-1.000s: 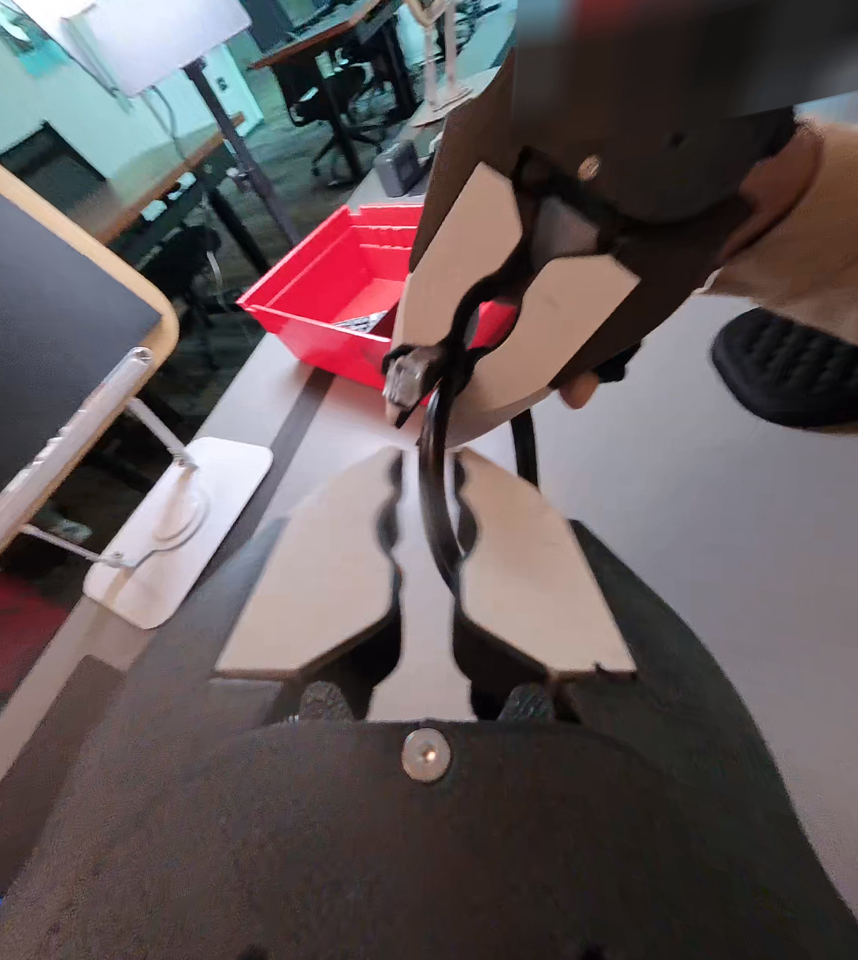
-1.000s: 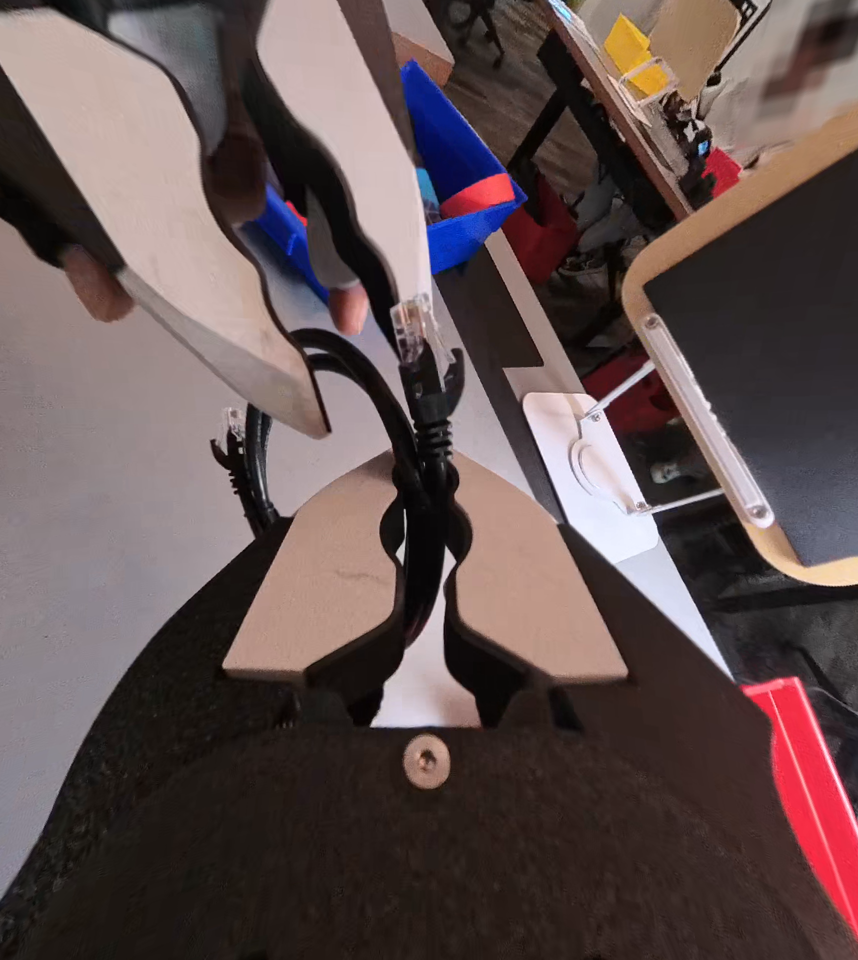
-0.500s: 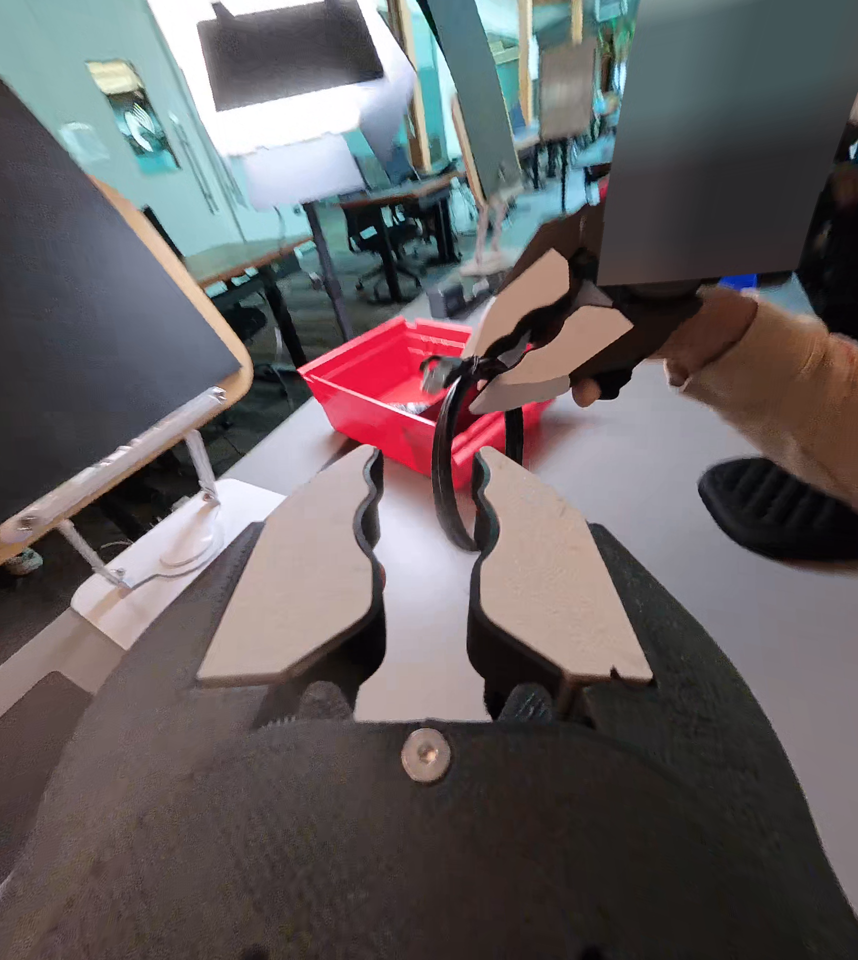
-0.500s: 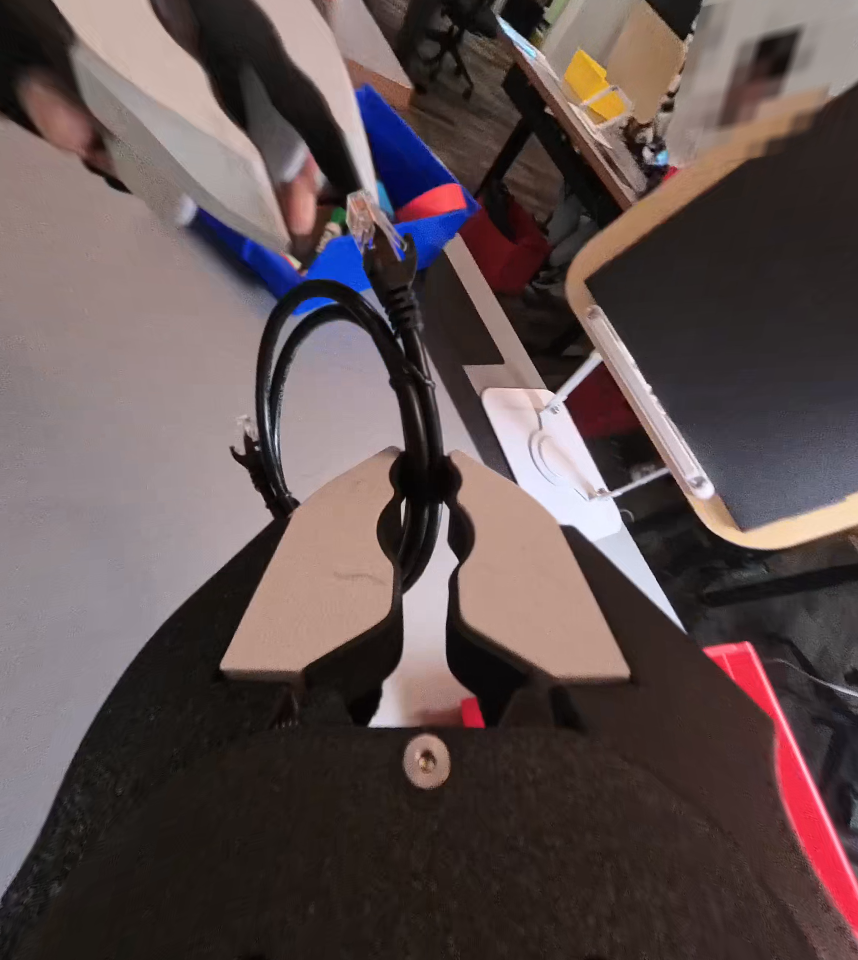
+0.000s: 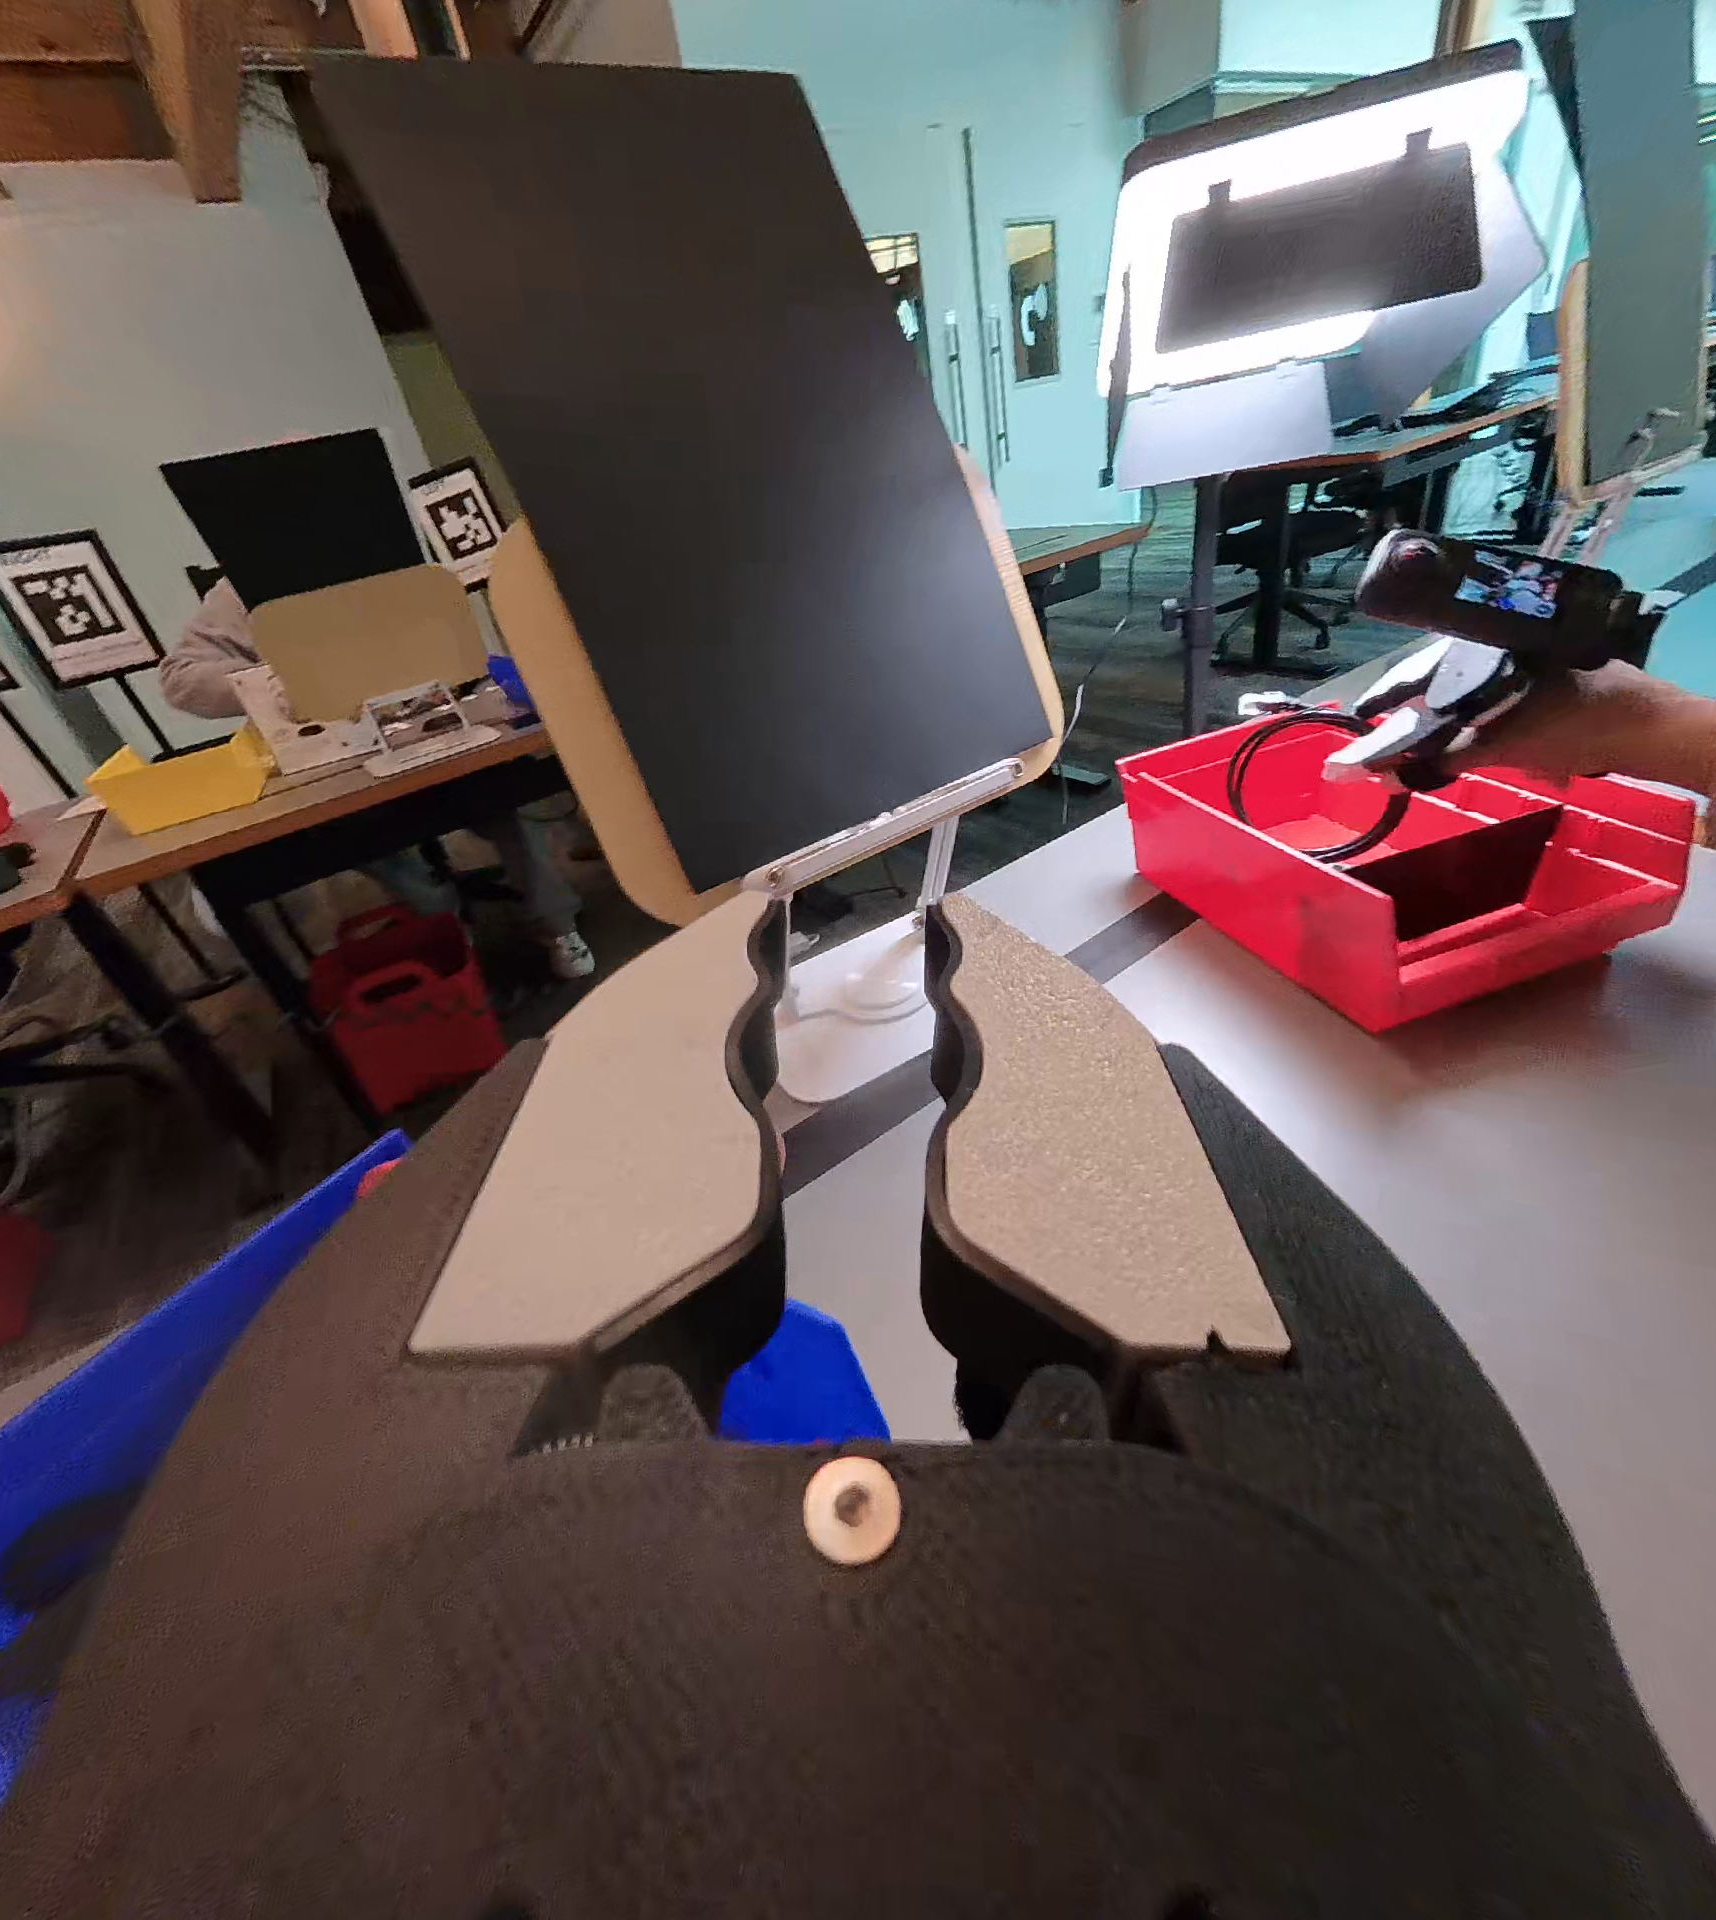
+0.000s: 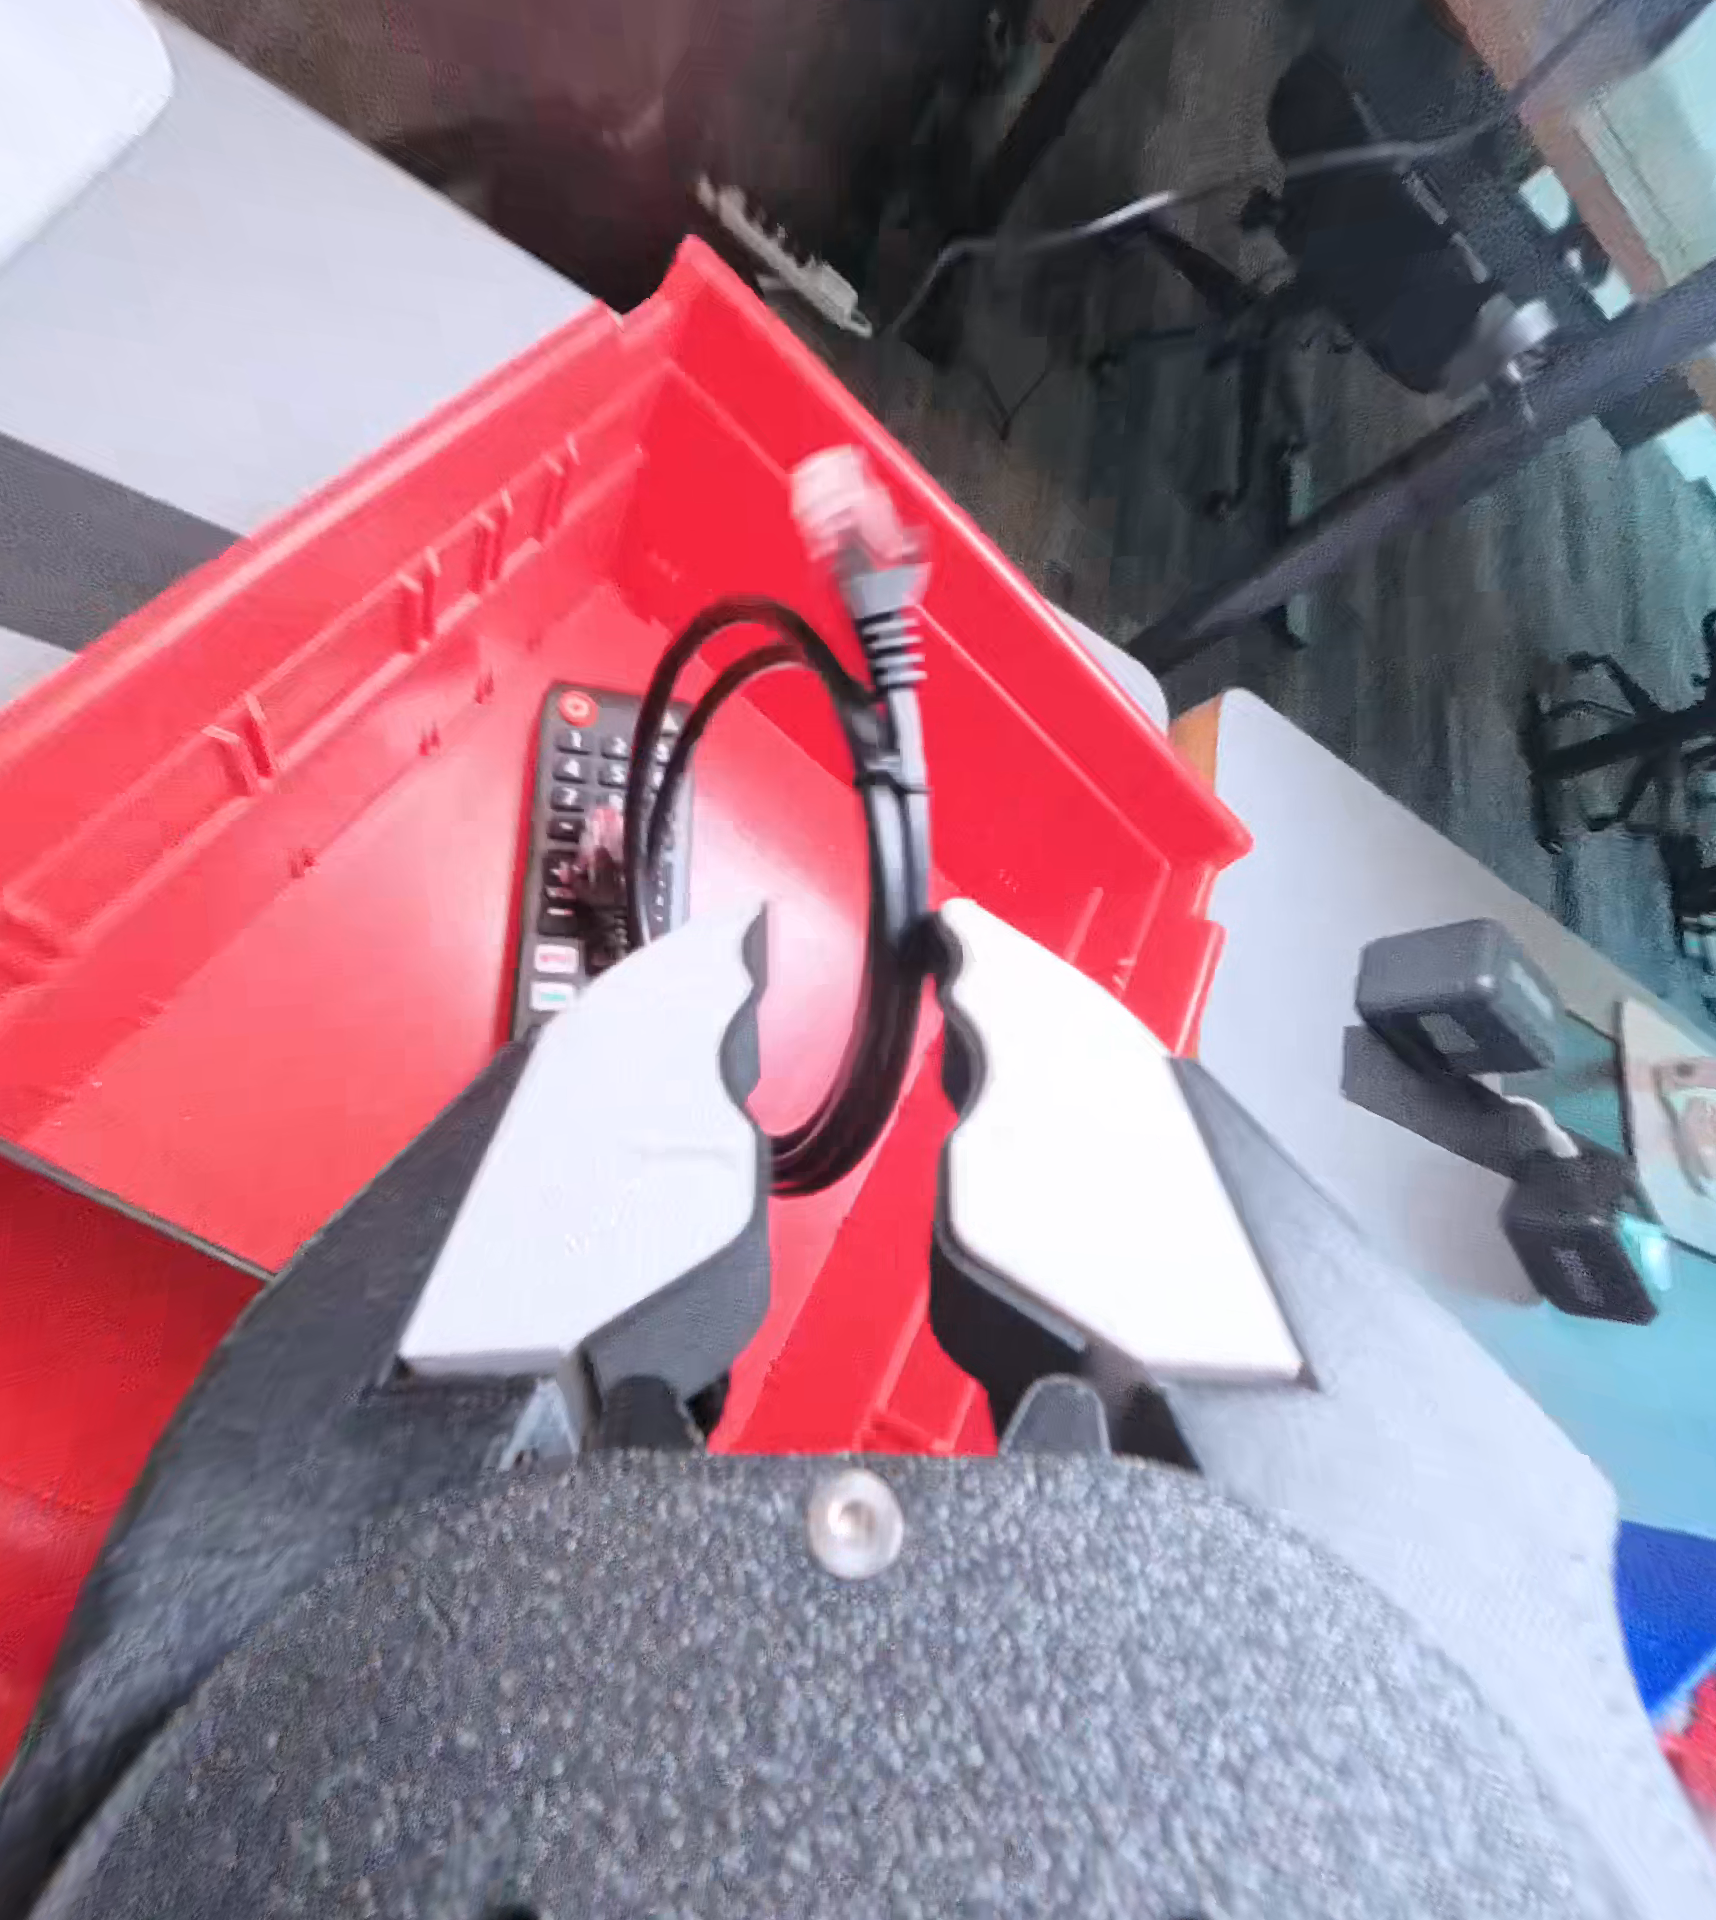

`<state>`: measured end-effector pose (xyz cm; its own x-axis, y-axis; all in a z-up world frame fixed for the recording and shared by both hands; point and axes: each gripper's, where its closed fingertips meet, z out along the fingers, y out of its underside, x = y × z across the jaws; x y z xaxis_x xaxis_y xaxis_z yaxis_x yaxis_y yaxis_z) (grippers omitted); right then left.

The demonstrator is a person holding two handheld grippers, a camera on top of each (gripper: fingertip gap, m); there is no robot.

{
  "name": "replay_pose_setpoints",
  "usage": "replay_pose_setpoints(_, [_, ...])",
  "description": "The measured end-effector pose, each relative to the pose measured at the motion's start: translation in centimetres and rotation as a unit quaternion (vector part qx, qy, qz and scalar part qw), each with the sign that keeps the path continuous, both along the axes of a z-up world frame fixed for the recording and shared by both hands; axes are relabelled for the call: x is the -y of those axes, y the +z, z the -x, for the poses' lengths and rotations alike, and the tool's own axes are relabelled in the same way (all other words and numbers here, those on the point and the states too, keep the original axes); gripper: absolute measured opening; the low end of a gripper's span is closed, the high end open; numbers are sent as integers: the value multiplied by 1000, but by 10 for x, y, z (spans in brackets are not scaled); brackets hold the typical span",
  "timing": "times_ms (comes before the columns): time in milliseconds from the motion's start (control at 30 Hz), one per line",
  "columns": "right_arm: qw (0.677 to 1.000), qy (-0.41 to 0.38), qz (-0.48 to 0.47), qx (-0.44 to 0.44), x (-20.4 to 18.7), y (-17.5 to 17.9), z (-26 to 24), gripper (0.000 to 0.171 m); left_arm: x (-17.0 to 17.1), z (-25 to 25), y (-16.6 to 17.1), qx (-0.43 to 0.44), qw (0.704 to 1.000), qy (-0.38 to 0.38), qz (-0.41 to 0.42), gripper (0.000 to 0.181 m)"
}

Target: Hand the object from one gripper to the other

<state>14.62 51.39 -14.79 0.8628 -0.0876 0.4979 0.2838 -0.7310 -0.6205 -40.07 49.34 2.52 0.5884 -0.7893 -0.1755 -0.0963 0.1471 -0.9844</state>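
The black network cable [image 6: 893, 800], coiled in a loop with a clear plug on top, hangs inside the red bin [image 6: 314, 665]. My right gripper [image 6: 854, 925] is open over the bin. The cable passes between its fingers and leans on the right fingertip [image 6: 979, 966]; the left finger is clear of it. In the left wrist view the right gripper [image 5: 1394, 732] and the cable loop [image 5: 1269, 769] show far off over the red bin [image 5: 1353, 935]. My left gripper [image 5: 849, 925] is open and empty, well away from the cable.
A black remote control [image 6: 573, 831] lies in the red bin under the cable. A black board on a white stand [image 5: 708, 468] stands at the table edge ahead of the left gripper. A blue bin [image 5: 106, 1455] sits below the left gripper. Small black devices [image 6: 1456, 997] lie beside the red bin. My hands' fingertips stand some 60 cm from each other.
The right gripper carried the cable away from the left gripper to over the red bin and opened its jaws. The left gripper let go, opened wider and swung back left.
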Motion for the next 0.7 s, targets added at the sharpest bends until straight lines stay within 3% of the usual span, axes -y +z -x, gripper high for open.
replay_pose_setpoints(33, [1000,-1,12,27,1,-3,0,46,-3,4,-1,-1,1000,6,4,25])
replay_pose_setpoints(100, [999,25,-27,31,-2,10,20,50,-11,10,-6,-8,1000,20,15,25])
replay_pose_setpoints(233, [986,83,-145,28,10,55,76,49,-29,17,-26,-35,997,51,42,25])
replay_pose_setpoints(333, [961,189,-193,-54,30,65,152,44,-44,17,-50,-59,993,66,80,26])
replay_pose_setpoints(467, [889,349,-201,-219,86,44,270,42,-78,24,-98,-126,974,135,127,28])
replay_pose_setpoints(567, [844,411,-185,-291,127,20,328,40,-109,34,-135,-217,946,190,149,32])
replay_pose_setpoints(700, [830,442,-173,-294,145,-8,360,37,-144,44,-181,-314,899,199,231,44])
